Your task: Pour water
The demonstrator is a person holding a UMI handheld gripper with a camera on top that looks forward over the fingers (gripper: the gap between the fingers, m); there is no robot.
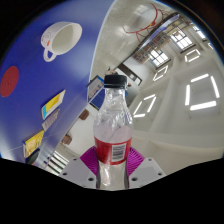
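A clear plastic bottle (112, 125) with a black cap (116, 80) and a red label stands between my fingers, its lower body pressed by both magenta pads (91, 158). My gripper (111, 165) is shut on the bottle and holds it tilted, with the view rolled strongly to one side. A white cup (60, 40) rests on the blue table surface (40, 75), well beyond the fingers and off to the left of the bottle's cap. The bottle looks mostly clear inside; I cannot tell its water level.
A red round mark (9, 80) and yellow-edged cards (52, 104) lie on the blue surface. Behind the bottle are a white ceiling with bright light panels (200, 92) and windows (160, 60). A dark cabinet edge (95, 90) sits behind the cap.
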